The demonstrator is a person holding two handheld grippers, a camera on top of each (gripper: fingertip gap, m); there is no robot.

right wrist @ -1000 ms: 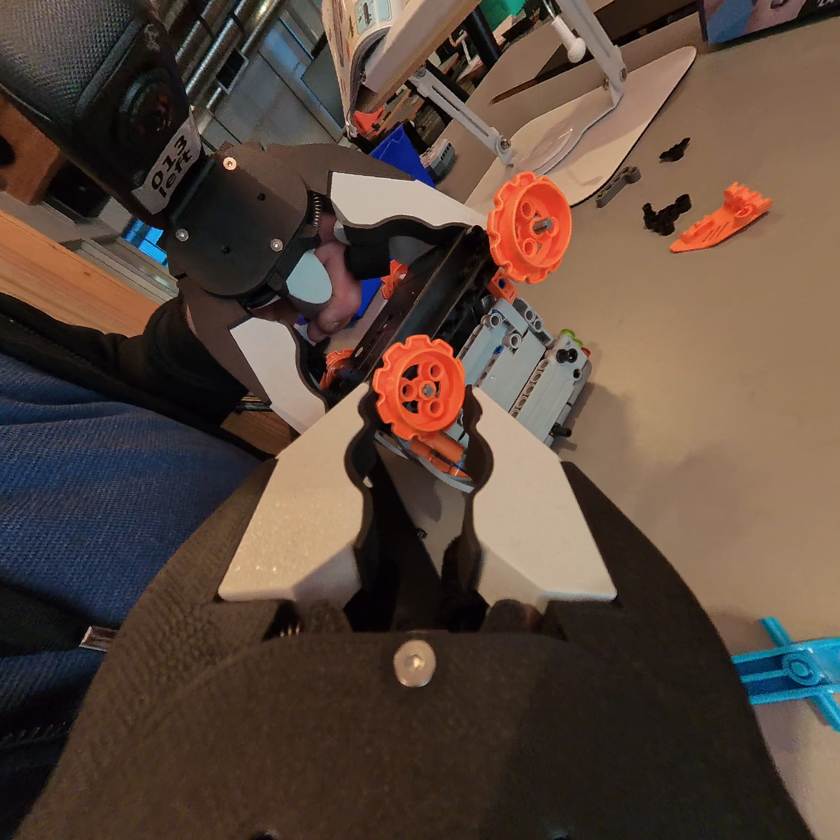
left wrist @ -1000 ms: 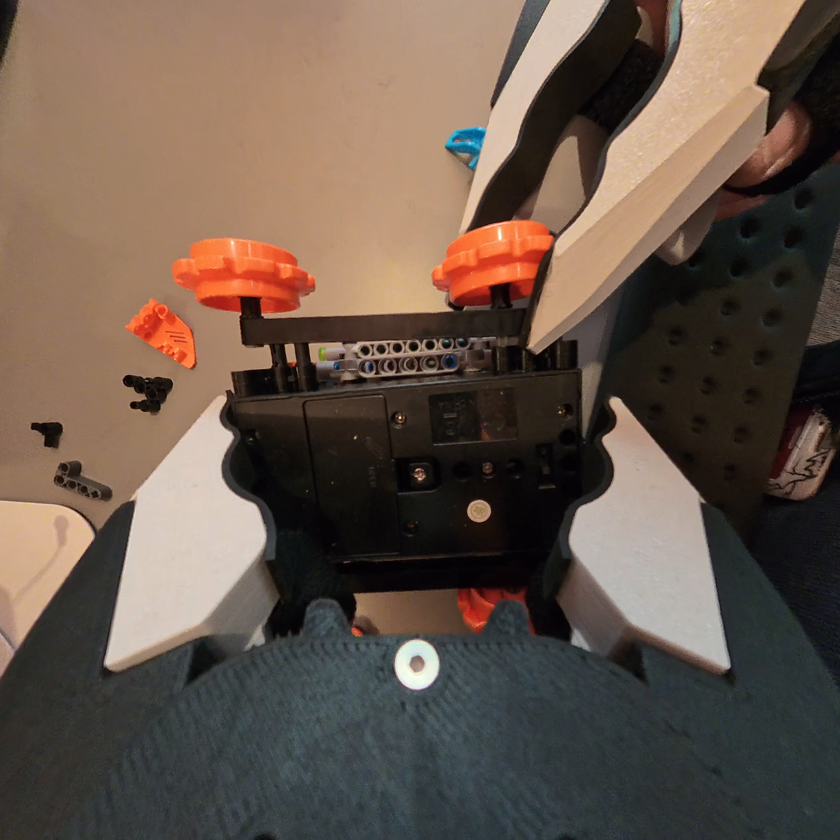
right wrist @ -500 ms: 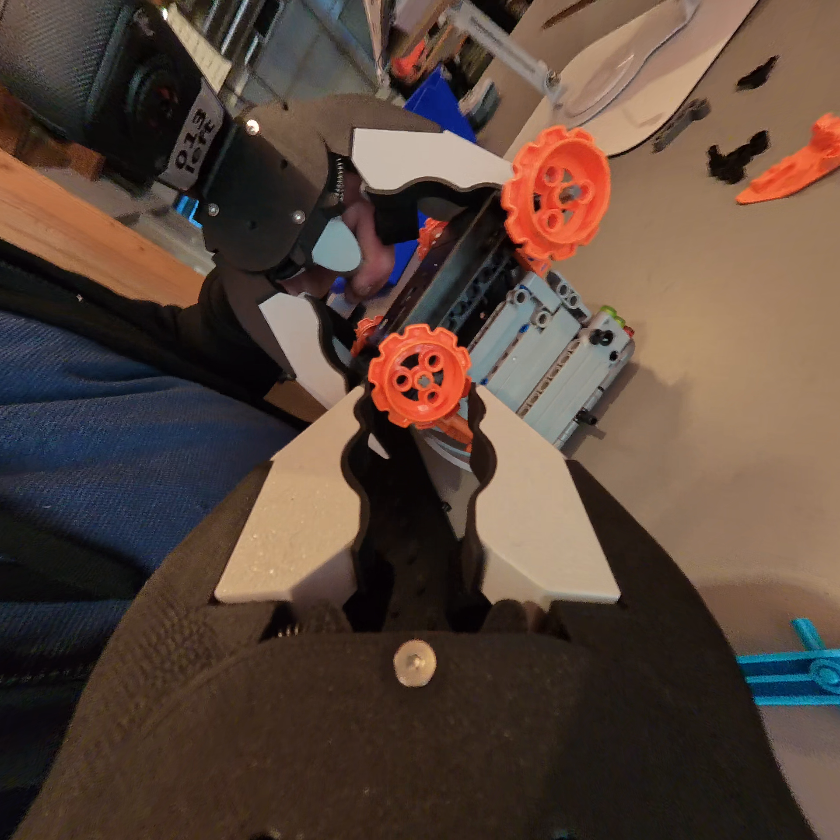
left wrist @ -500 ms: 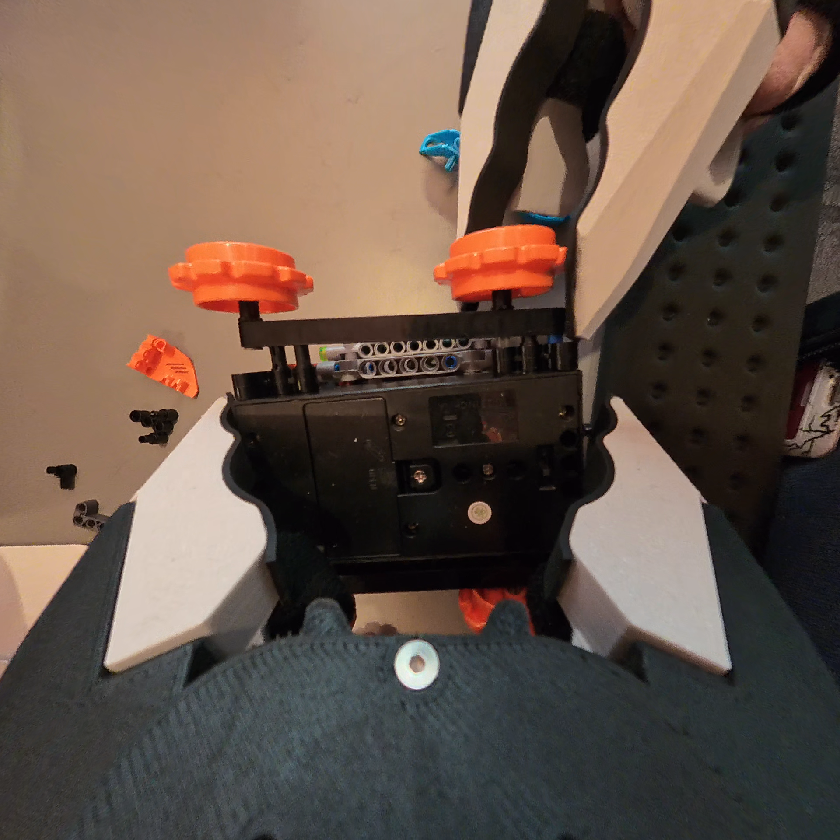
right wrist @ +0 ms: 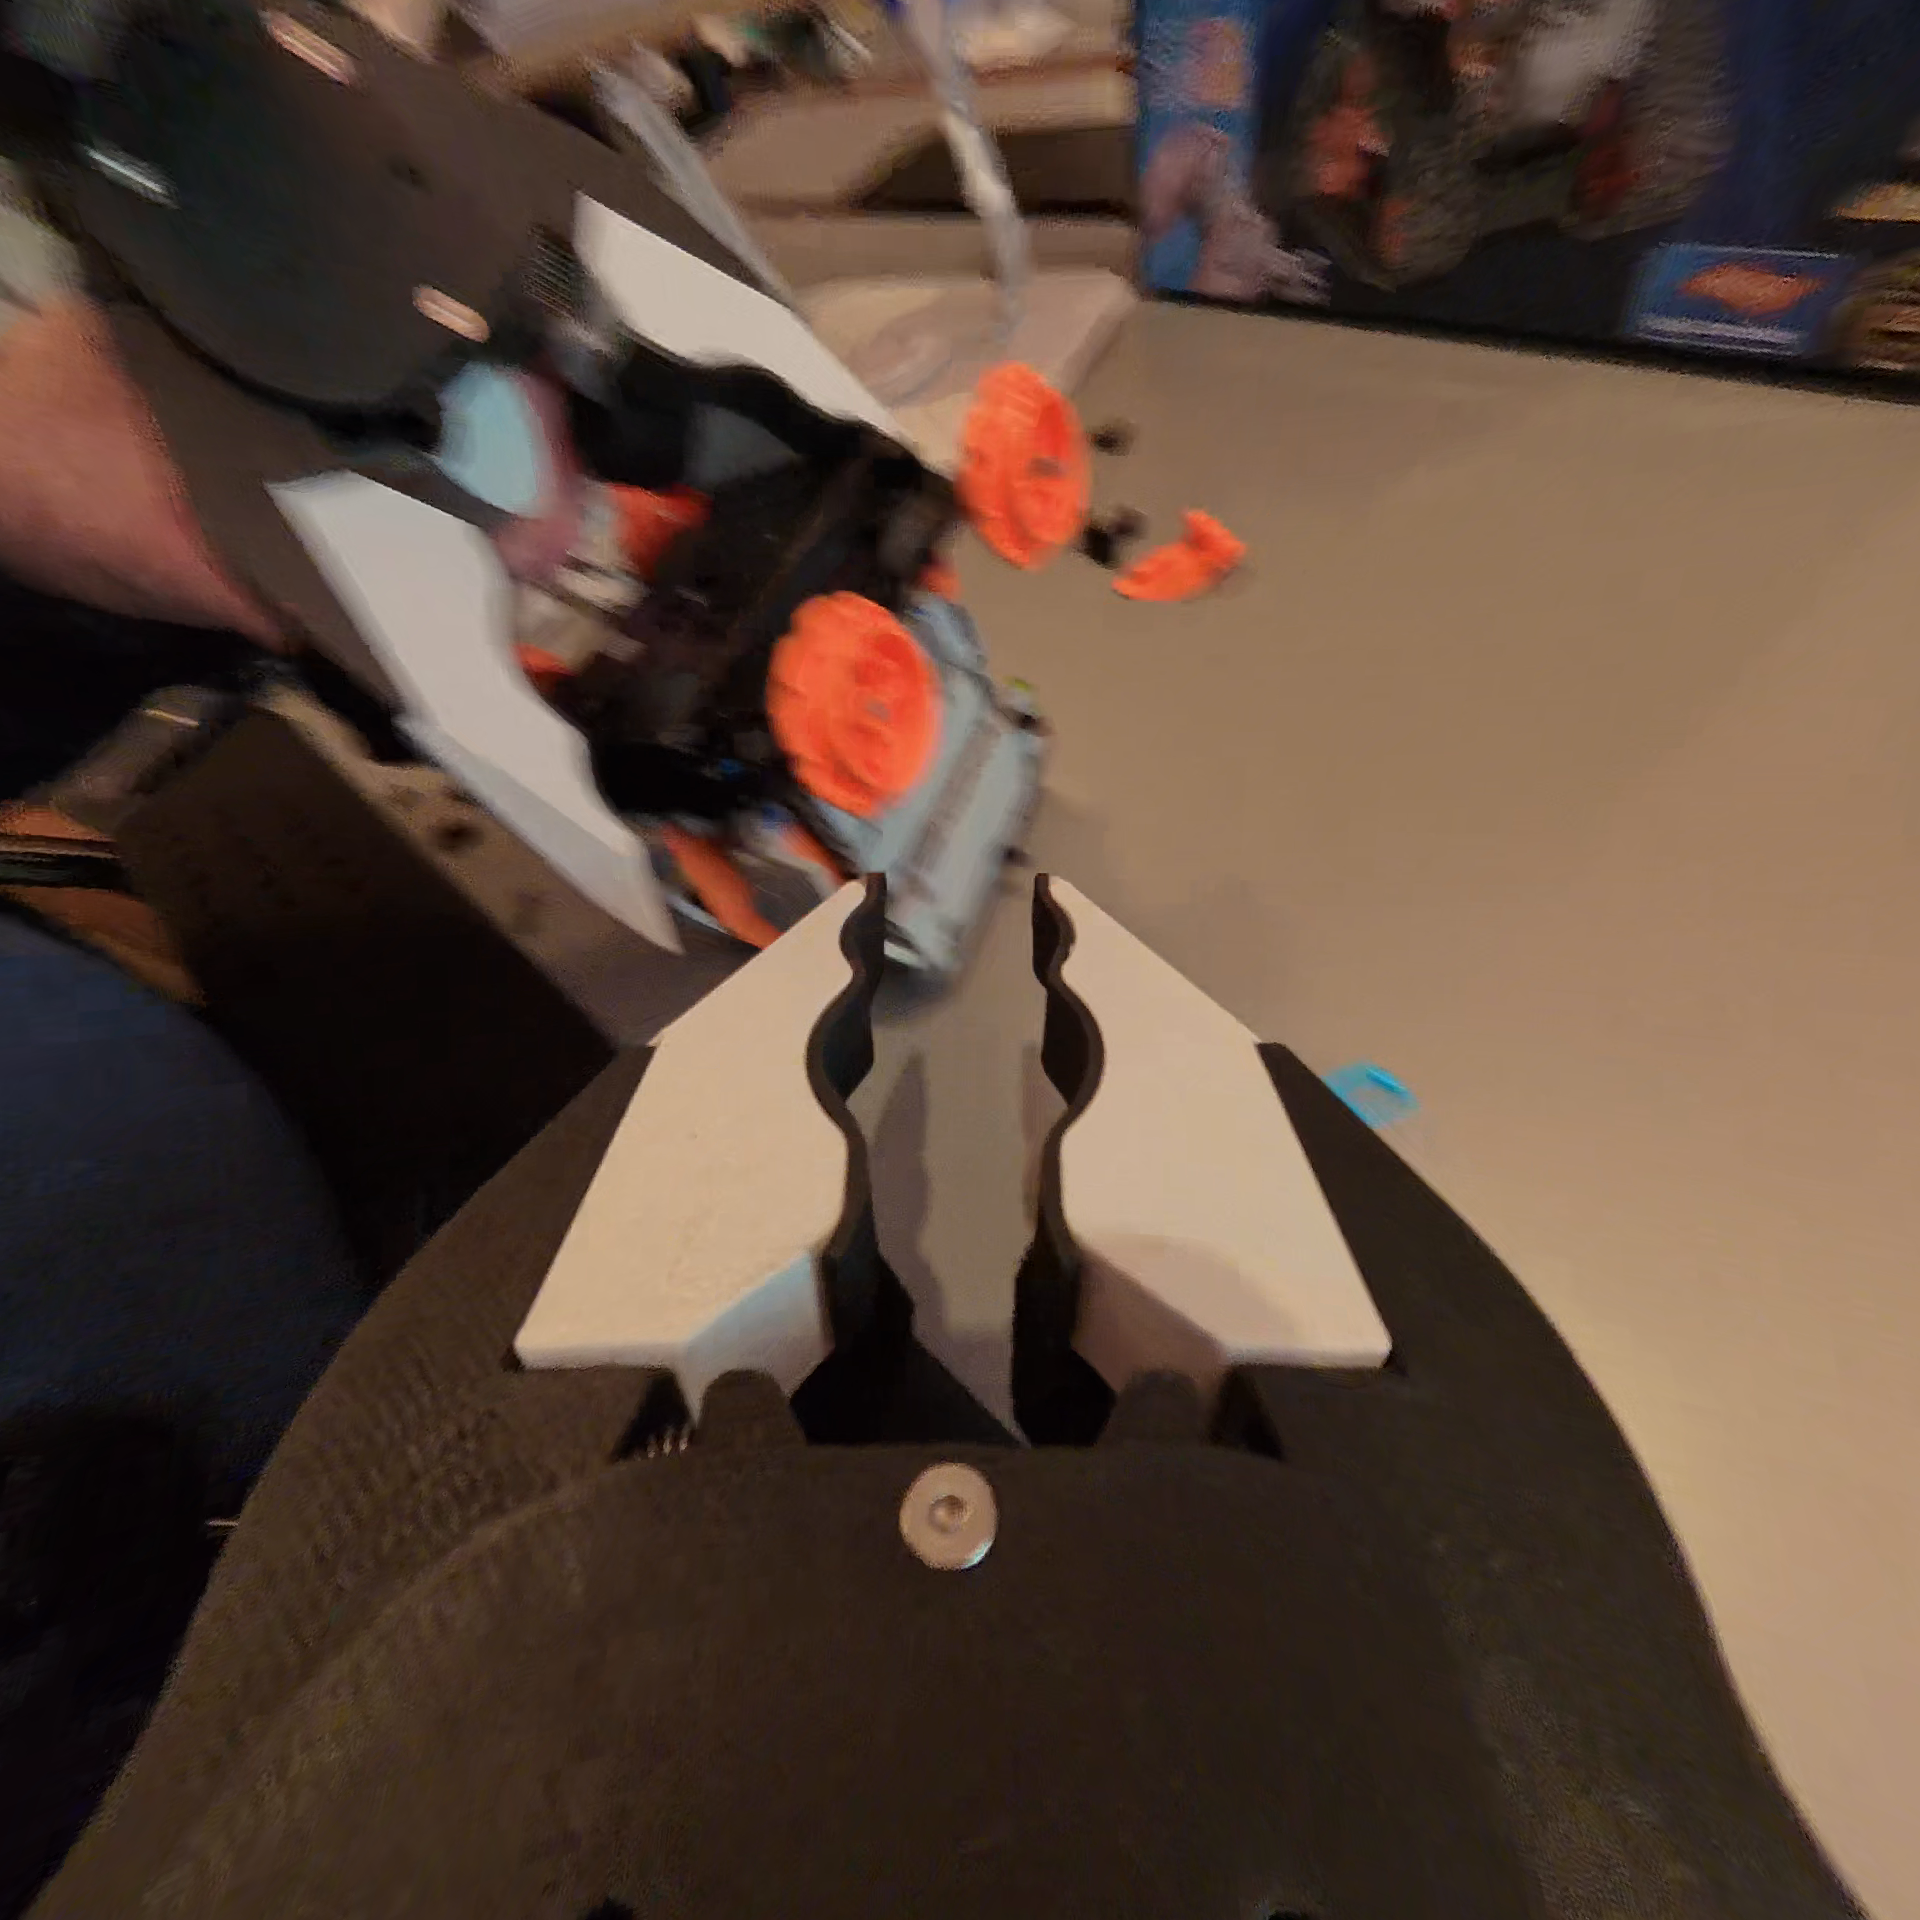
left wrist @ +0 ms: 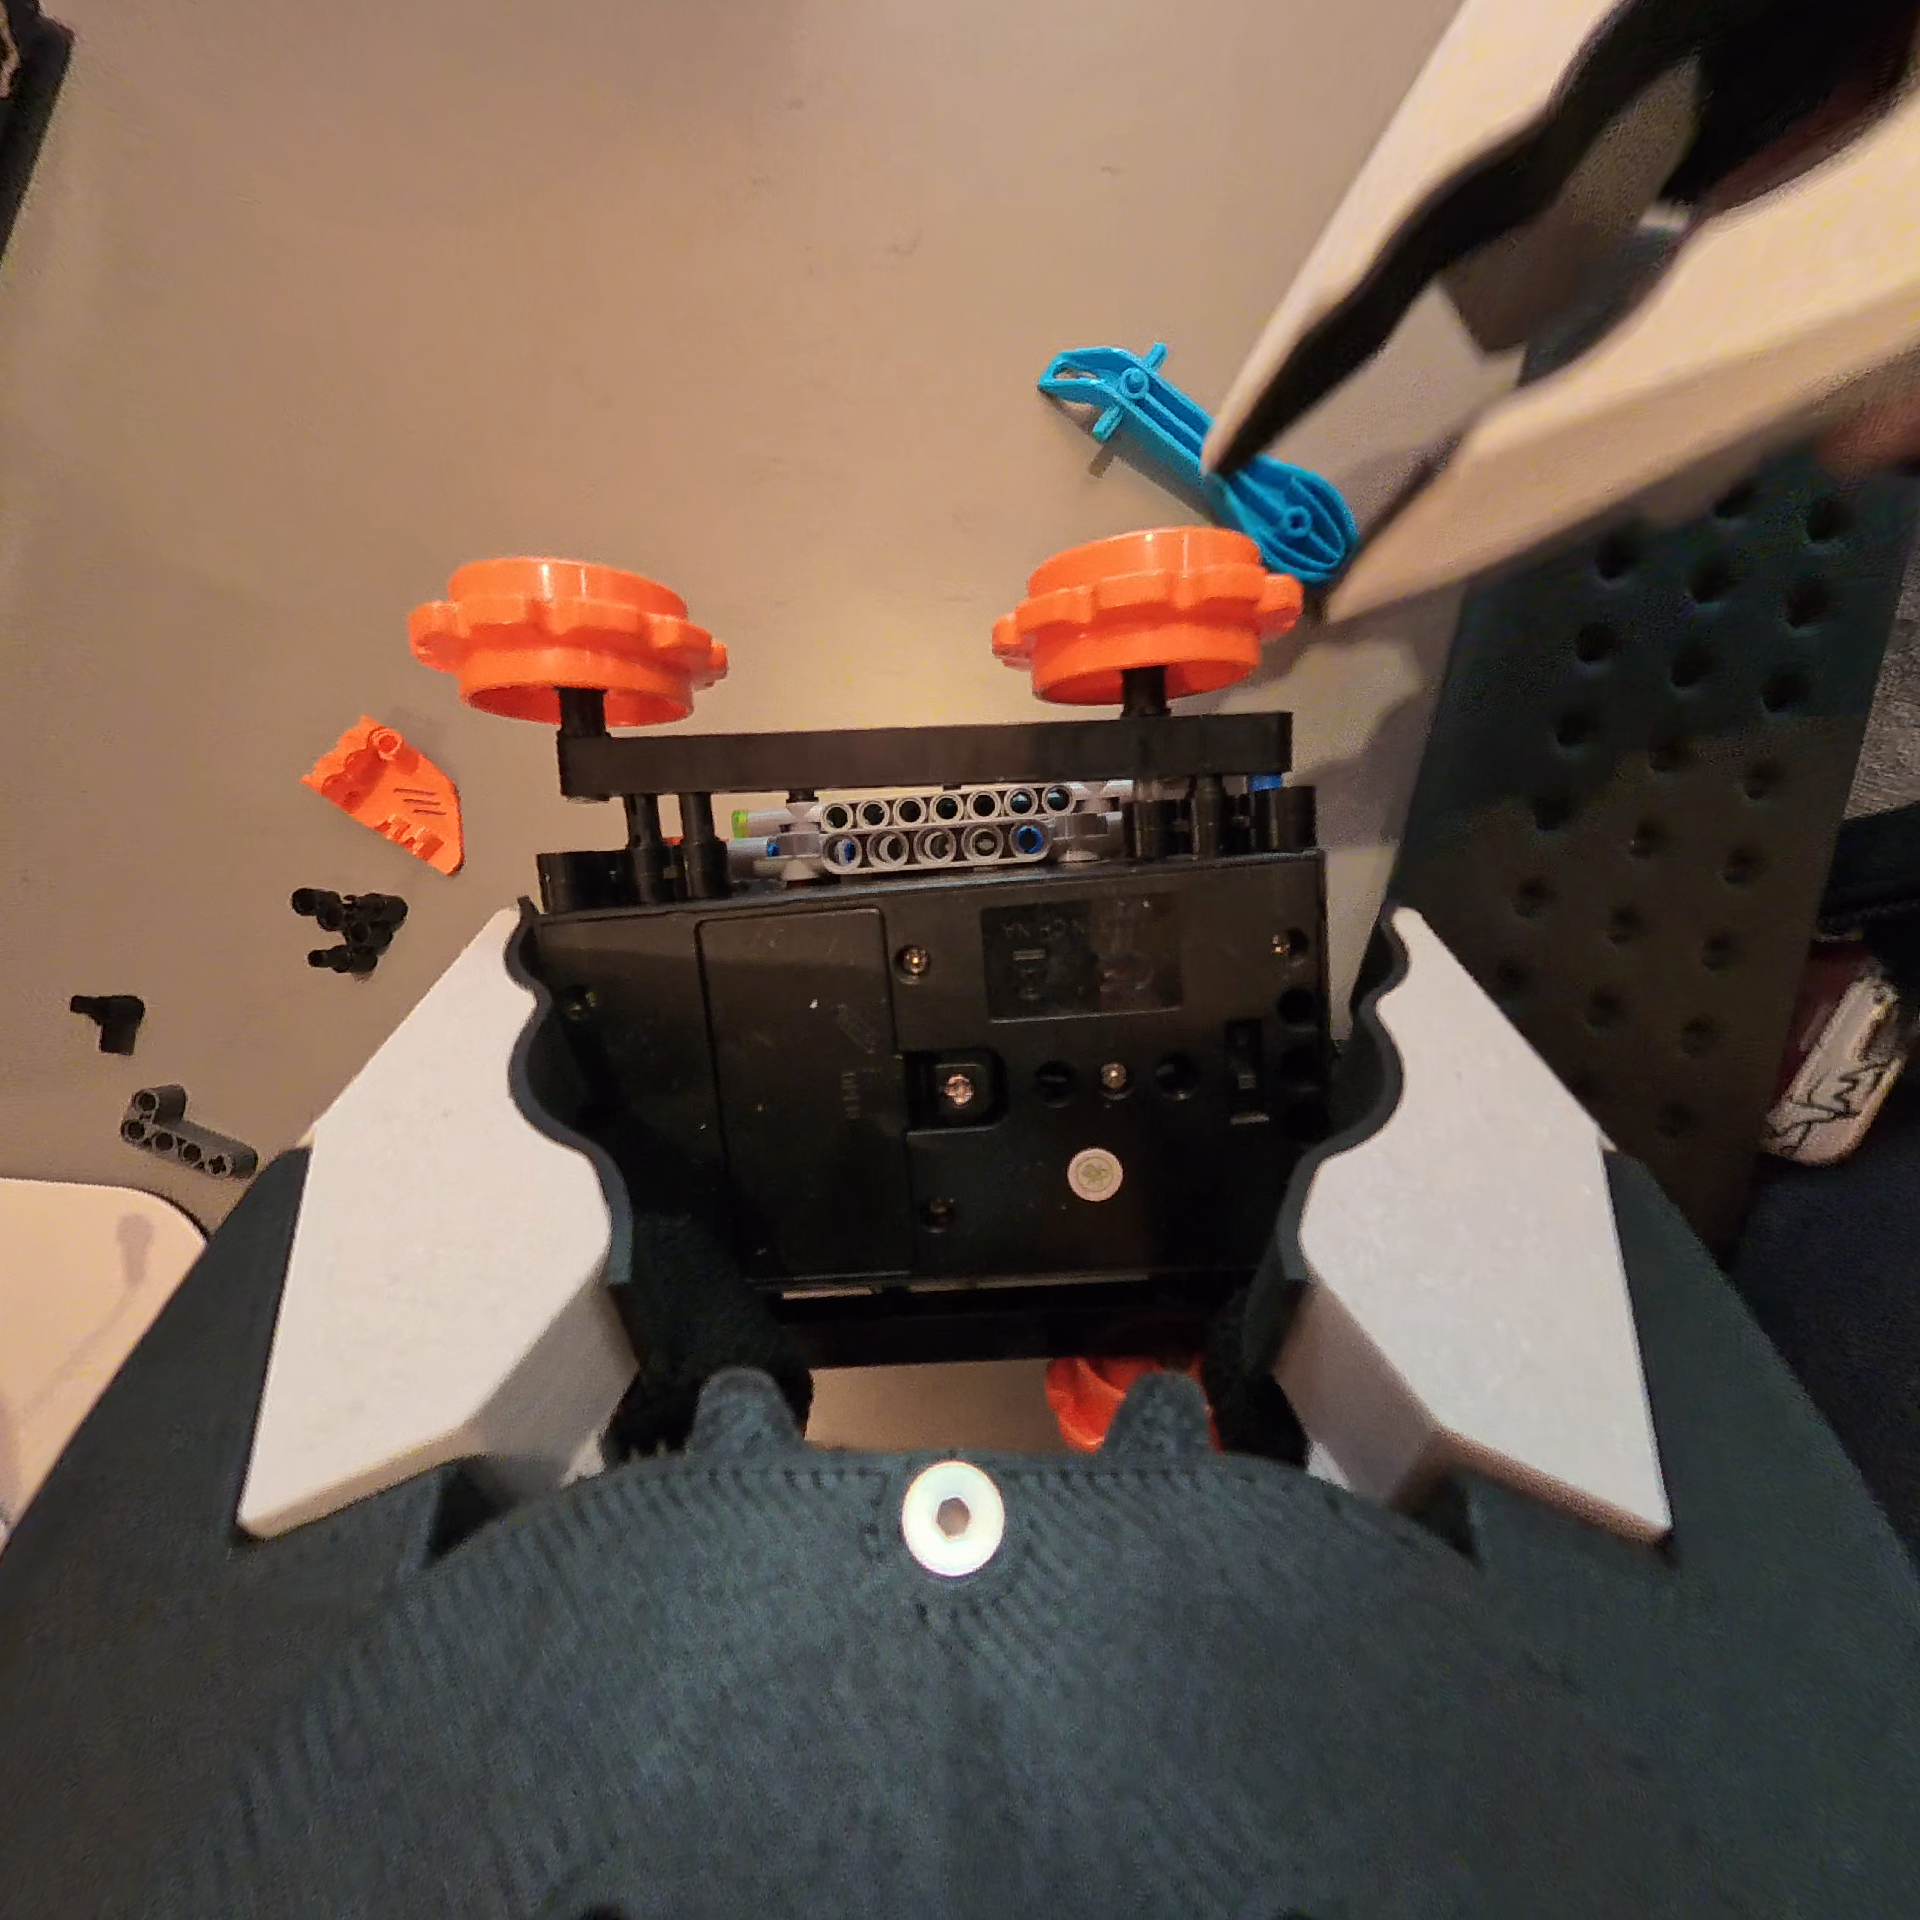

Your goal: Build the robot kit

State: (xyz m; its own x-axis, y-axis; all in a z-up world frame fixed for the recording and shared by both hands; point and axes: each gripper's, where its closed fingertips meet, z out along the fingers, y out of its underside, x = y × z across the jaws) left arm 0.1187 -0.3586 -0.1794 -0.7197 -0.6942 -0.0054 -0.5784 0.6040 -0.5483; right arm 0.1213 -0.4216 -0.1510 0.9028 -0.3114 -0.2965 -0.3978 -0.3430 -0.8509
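My left gripper [left wrist: 945, 935] is shut on a black box-shaped brick model [left wrist: 935, 1070] and grips its two sides. The model carries a black beam [left wrist: 925, 748] with two orange toothed wheels, one on the left [left wrist: 566, 649] and one on the right [left wrist: 1148, 613]. My right gripper [right wrist: 956, 894] is open and empty, a short way back from the nearer orange wheel [right wrist: 852, 701]. In the left wrist view the right gripper [left wrist: 1278, 535] hangs at the upper right, over a blue plastic piece [left wrist: 1132, 400]. The right wrist view is blurred by motion.
On the grey table [left wrist: 727, 312] lie an orange panel [left wrist: 390, 795], small black connectors [left wrist: 348, 925], a black elbow pin [left wrist: 109, 1018] and a grey beam [left wrist: 182, 1132]. A white stand base [left wrist: 73, 1299] is at the left. A printed box [right wrist: 1507, 156] stands at the back. My left tips are about 15 centimetres from the blue plastic piece [left wrist: 1132, 400], my right tips only 9 centimetres.
My right gripper has let go of the right orange wheel and pulled back from it. The blue piece now shows. My left gripper still holds the model.
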